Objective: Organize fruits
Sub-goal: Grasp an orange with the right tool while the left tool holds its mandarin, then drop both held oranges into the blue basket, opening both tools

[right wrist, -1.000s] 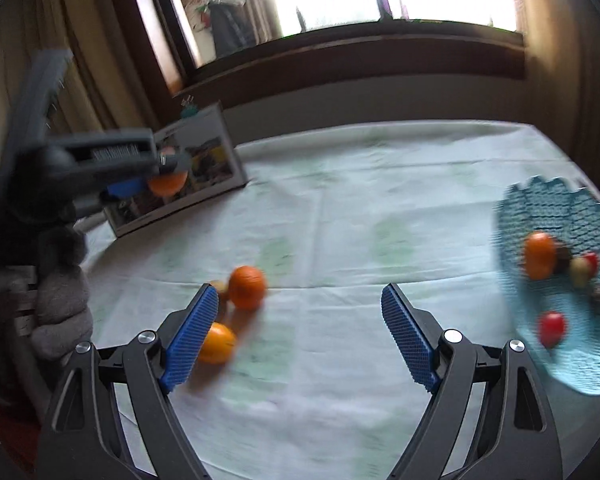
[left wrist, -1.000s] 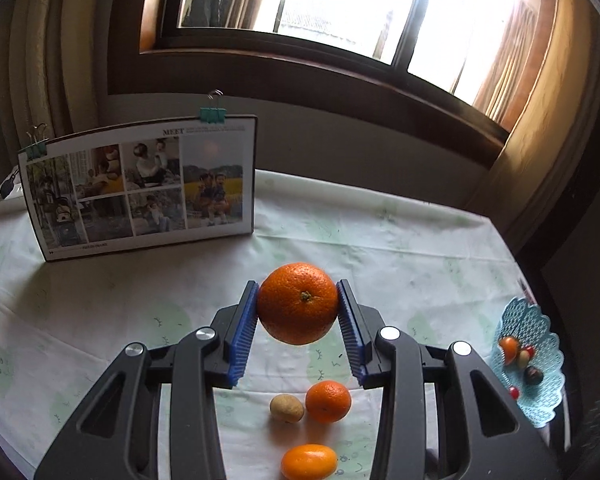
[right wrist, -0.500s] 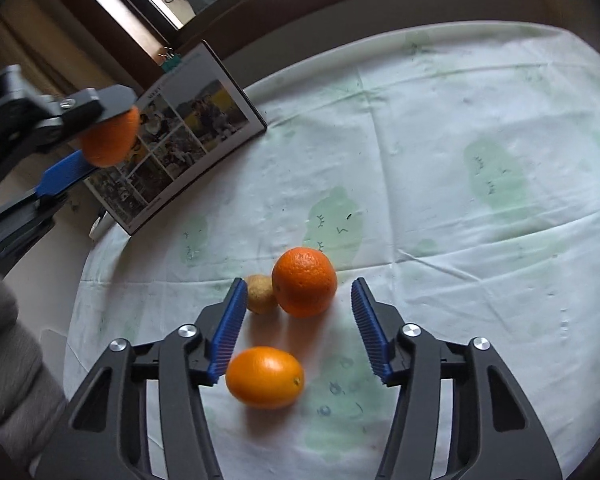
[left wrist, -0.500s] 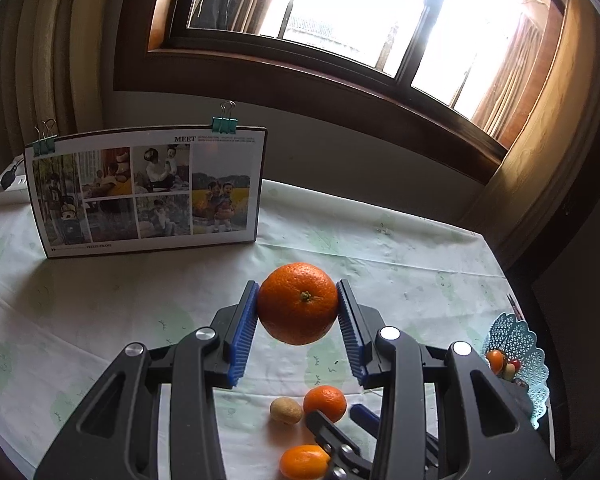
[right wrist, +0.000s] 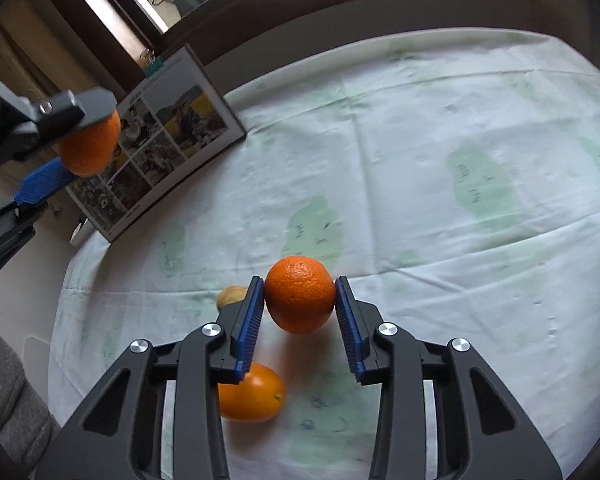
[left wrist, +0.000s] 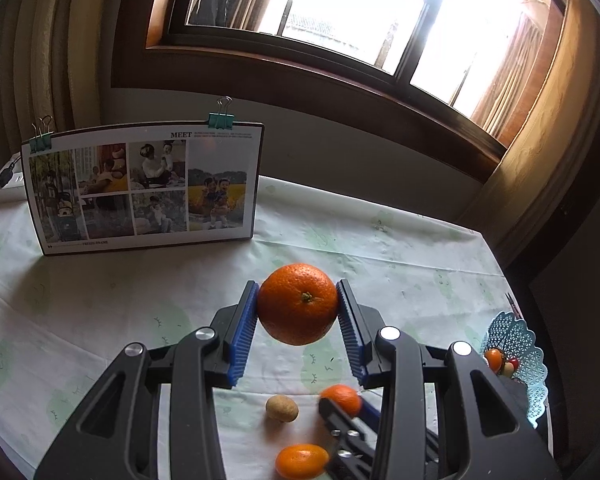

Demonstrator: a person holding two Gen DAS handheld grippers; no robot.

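Note:
My left gripper (left wrist: pixel 298 320) is shut on a large orange (left wrist: pixel 298 303) and holds it high above the table; it also shows in the right wrist view (right wrist: pixel 90 142). My right gripper (right wrist: pixel 300 304) is shut on a smaller orange (right wrist: pixel 300 294) low over the tablecloth; this orange also shows in the left wrist view (left wrist: pixel 342 398). An oval orange fruit (right wrist: pixel 250 394) and a small tan fruit (right wrist: pixel 230 296) lie on the cloth beside it. A light blue fruit basket (left wrist: pixel 518 364) with several small fruits stands at the table's right edge.
A photo board (left wrist: pixel 144 190) with binder clips stands upright at the back left of the table. The round table has a white and green tablecloth (right wrist: pixel 440 200). A window and curtains are behind. A power strip (left wrist: pixel 0 182) lies at the far left.
My right gripper moved in from the right, came down over the fruits and closed on the smaller orange. My left gripper keeps the large orange and has risen a little.

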